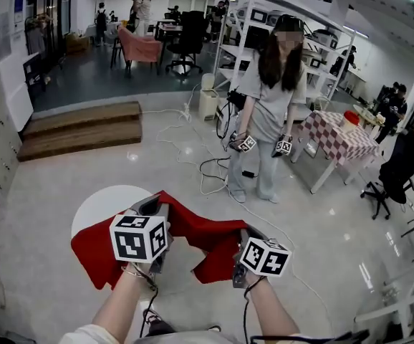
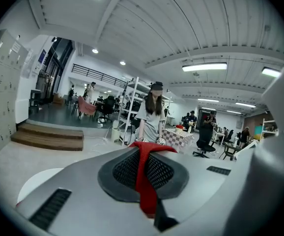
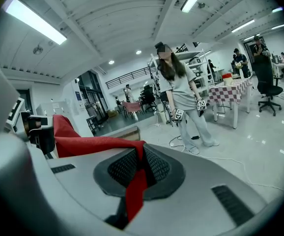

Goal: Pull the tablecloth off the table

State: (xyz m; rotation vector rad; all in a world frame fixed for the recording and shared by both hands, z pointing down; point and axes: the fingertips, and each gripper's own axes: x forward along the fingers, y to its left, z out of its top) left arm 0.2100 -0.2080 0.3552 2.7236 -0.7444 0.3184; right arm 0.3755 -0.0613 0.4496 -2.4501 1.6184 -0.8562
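Note:
The red tablecloth (image 1: 201, 236) hangs bunched between my two grippers, pulled partly off a round white table (image 1: 105, 201) whose far left part is bare. My left gripper (image 1: 152, 211) is shut on the cloth's upper left fold, and my right gripper (image 1: 244, 236) is shut on a fold to the right. In the left gripper view a strip of the red cloth (image 2: 145, 181) is pinched between the jaws of the left gripper (image 2: 143, 147). The right gripper view shows the cloth (image 3: 85, 144) running left from the pinched jaws of the right gripper (image 3: 141, 147).
A person (image 1: 268, 113) stands ahead holding two marker-cube grippers. Cables (image 1: 207, 170) trail over the floor. A checkered table (image 1: 339, 139) and an office chair (image 1: 392, 169) stand at the right, and a wooden step (image 1: 78, 129) lies at the far left.

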